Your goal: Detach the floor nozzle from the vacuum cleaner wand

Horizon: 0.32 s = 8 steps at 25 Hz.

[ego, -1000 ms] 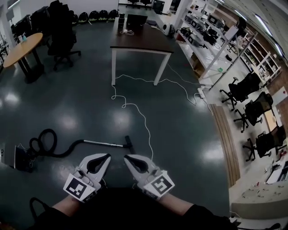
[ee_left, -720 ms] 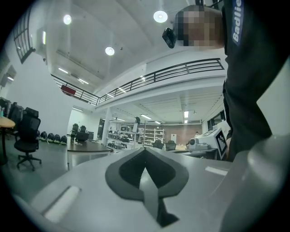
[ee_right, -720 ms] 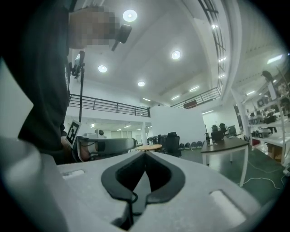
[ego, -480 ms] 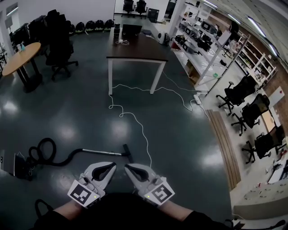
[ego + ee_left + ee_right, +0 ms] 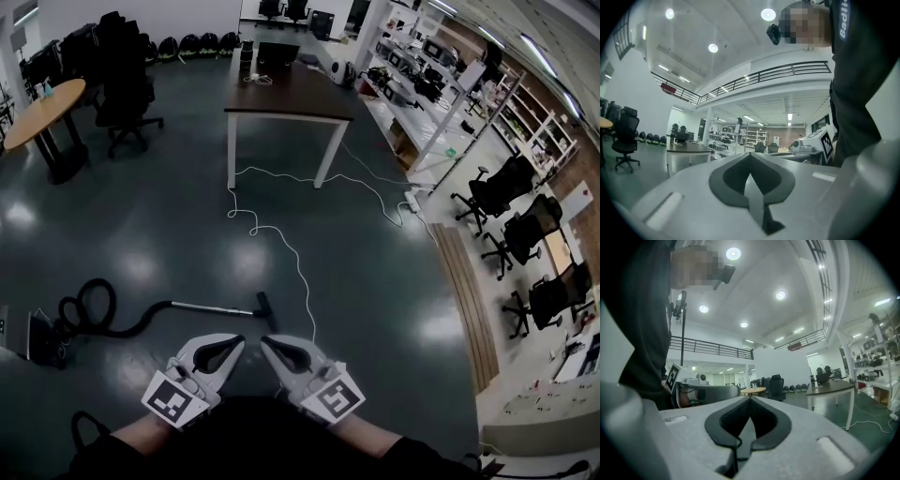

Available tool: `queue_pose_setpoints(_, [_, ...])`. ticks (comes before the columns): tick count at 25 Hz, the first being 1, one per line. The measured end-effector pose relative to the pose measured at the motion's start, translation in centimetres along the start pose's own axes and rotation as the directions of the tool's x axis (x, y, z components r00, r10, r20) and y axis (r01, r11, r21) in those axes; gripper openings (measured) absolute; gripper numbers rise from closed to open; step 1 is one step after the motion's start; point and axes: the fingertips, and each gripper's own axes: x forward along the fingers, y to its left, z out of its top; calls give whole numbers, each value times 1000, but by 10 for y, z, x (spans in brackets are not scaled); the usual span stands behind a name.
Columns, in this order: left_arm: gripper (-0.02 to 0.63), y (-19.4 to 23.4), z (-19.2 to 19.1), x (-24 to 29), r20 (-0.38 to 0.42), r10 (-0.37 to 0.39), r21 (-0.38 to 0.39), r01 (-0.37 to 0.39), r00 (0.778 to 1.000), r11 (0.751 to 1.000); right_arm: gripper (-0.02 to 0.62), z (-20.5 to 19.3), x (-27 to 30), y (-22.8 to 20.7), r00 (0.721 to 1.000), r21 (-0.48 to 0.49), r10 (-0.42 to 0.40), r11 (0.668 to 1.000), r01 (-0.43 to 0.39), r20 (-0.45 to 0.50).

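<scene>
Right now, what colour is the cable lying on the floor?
White; the cable shows best in the head view.

White letters (image 5: pixel 843 18) are running up the person's dark top (image 5: pixel 862 84) in the left gripper view. They are reading "Badl", and the edge of the picture is cutting off the rest. The cube (image 5: pixel 176 401) on the left gripper (image 5: pixel 239 342) and the cube (image 5: pixel 333 397) on the right gripper (image 5: pixel 265 343) are showing black and white square marks with no letters or numbers. Nothing else is big enough to read.
</scene>
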Motion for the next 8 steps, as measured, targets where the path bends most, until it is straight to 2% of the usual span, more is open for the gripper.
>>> queue_pose_setpoints(8, [2, 13, -6, -5, -14, 19, -6, -20, 1000, 1000, 2, -5, 8, -6, 1000, 6, -17, 1000, 17, -6])
